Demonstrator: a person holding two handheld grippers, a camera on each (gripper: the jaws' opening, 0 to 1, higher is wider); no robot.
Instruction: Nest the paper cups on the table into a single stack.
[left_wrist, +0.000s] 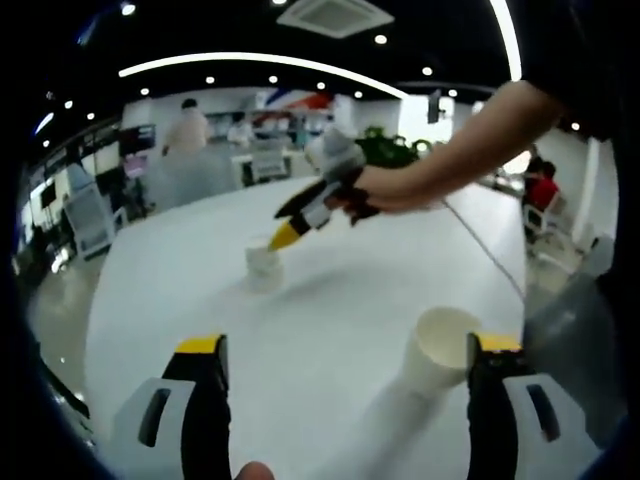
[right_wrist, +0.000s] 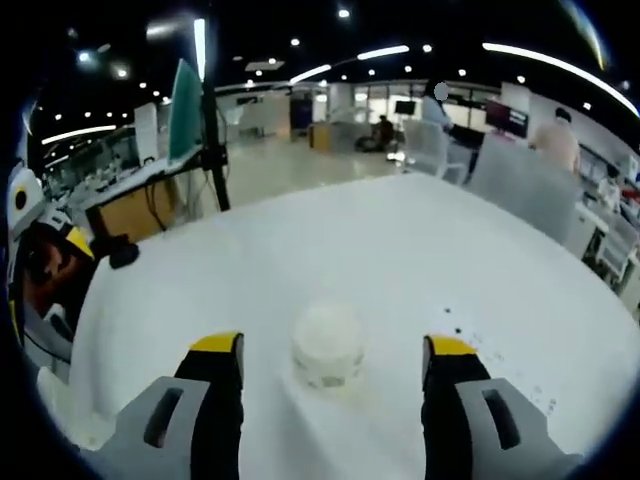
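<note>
Left gripper (left_wrist: 345, 375): jaws spread wide, yellow-tipped, rising from the bottom of the left gripper view with bare white table (left_wrist: 330, 300) between them. Holding nothing. Stack of paper cups (left_wrist: 425, 375) lying on its side just inside the right jaw, open mouth up and toward the camera, rim touching or nearly touching that jaw; contact not clear.

Farther off on the table, 1 single paper cup (left_wrist: 264, 266) standing alone, well apart from the left jaws. Right gripper (left_wrist: 285, 235) reaching in from the right in a person's hand (left_wrist: 385, 190), its yellow tip poised just above that cup; touching or not, cannot tell.

In the right gripper view, right gripper (right_wrist: 330, 365) also spread wide, empty. Single paper cup (right_wrist: 327, 345) sitting on the table (right_wrist: 400, 260) between the 2 jaws, roughly centred, clear of both. Small dark specks (right_wrist: 455, 320) on the table just beyond the right jaw.
</note>
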